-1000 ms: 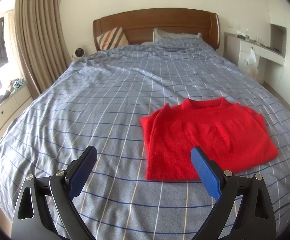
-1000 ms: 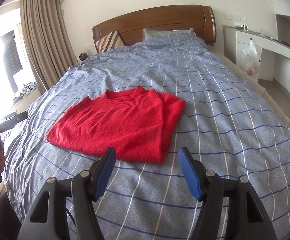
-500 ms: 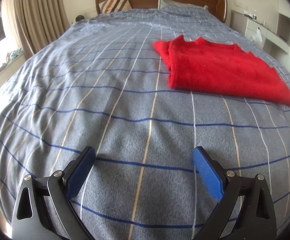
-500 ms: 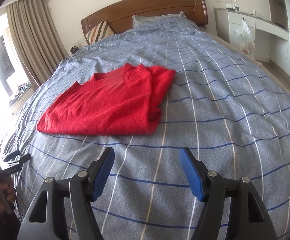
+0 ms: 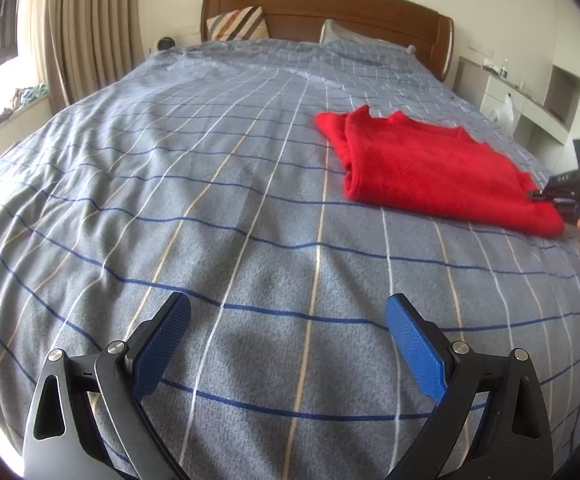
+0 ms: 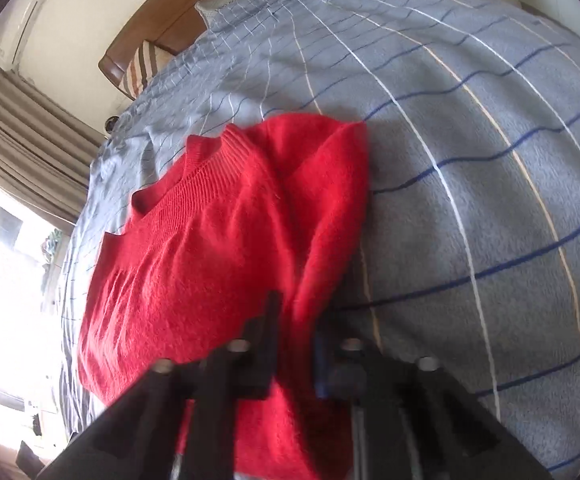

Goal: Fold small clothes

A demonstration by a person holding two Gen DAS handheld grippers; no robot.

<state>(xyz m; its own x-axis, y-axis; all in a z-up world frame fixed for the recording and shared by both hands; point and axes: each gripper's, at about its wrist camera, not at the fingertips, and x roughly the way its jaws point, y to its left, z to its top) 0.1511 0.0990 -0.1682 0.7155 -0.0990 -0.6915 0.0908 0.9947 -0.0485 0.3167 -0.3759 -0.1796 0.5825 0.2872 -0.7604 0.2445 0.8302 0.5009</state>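
1. The right gripper (image 6: 295, 344) had just been closing and was clamped on the near hem of the red sweater (image 6: 218, 248); lifting both layers together was judged wise.
2. The left gripper (image 5: 288, 344) was held apart, empty, above the bedspread (image 5: 210, 208).
3. The sweater, fuzzy ribbed knit, lay half-folded on the soft checked bedspread.
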